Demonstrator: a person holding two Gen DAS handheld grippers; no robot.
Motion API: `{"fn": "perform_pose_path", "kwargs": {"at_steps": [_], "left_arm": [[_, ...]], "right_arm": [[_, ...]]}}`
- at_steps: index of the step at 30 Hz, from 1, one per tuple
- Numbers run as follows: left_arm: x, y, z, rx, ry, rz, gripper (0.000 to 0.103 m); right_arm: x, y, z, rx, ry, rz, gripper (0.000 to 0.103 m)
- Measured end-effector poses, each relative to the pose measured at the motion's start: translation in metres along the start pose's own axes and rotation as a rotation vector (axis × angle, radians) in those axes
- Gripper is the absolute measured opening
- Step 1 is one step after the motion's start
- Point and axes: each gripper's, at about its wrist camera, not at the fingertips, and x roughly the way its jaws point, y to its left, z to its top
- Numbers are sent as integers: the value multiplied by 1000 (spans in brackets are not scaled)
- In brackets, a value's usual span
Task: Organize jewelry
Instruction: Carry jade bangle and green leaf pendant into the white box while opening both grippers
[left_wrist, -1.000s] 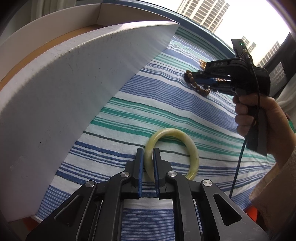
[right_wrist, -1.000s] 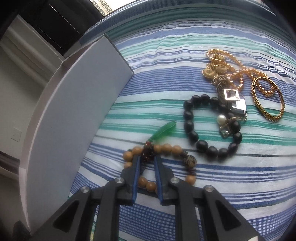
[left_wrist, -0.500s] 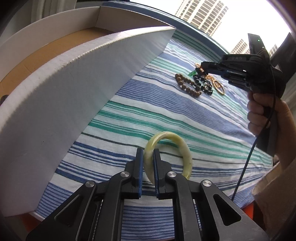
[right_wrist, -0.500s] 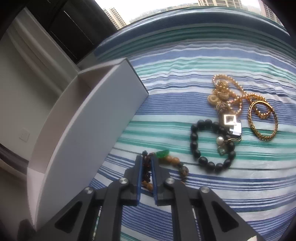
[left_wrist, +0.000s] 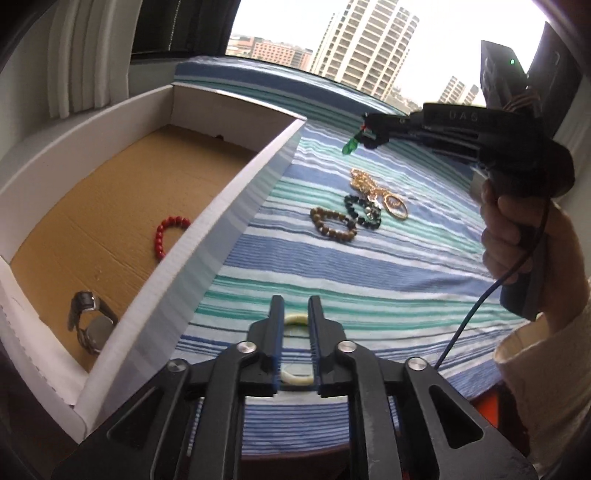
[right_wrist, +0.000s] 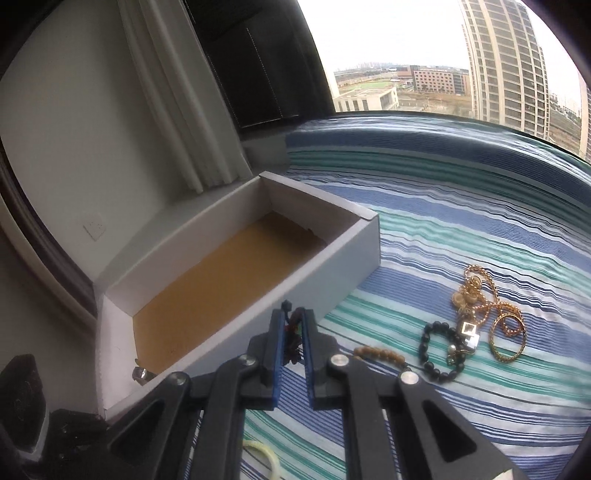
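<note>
My left gripper (left_wrist: 295, 301) hovers over the striped cloth (left_wrist: 406, 280) and its jaws are opening. The pale jade bangle (left_wrist: 295, 319) shows in the gap between the fingers, small and low, and the pads do not press on it. In the right wrist view the bangle (right_wrist: 260, 456) lies on the cloth. My right gripper (right_wrist: 293, 314), held up near the white box (right_wrist: 332, 266), is shut on a small dark-red beaded piece (right_wrist: 293, 330). Its green leaf charm (left_wrist: 349, 146) hangs below the right gripper (left_wrist: 365, 129).
The box (left_wrist: 236, 192) holds a red bead bracelet (left_wrist: 168, 236) and a watch (left_wrist: 90, 326). On the cloth lie a brown bead bracelet (left_wrist: 334, 223), a black bead bracelet (right_wrist: 439, 350) and tangled gold chains (right_wrist: 476, 295) with a gold bangle (right_wrist: 508, 336). A hand (left_wrist: 517, 240) grips the right tool.
Both grippers have risen, bringing the box's inside into view. The left jaws have parted from the jade bangle. The right gripper closed on the leaf-charm piece and lifted it off the cloth.
</note>
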Motion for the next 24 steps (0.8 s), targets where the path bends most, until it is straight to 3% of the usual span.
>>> {"fn": "perform_pose_path", "kwargs": {"at_steps": [2,8,10,11,12,14,18,24], "left_arm": [[20,-1,-16,-10,57,26,52],[93,0,-41,57,146,279,51],[97,-9,-43,126,107,339,50],[98,-13,-42,149,104,335,35],[99,-16,-41,166,111,319,11],[102,-22,-40,202,113,343,9],[83,-9,-29,77,97,196,7],[29,-5,-9,-19,15,71,7]], "right_arm": [[-4,5,-4,-3,-4,20,9],[-17,13,-19,-1,-5,63,10],[-22,12,-22,0,-11,67,10],[-24,12,-23,0,-14,68,10],[-25,11,-24,-2,-18,63,10],[-27,9,-25,-9,-27,51,10],[-32,5,-24,-3,-46,44,10],[-39,5,-18,-8,-68,38,10]]}}
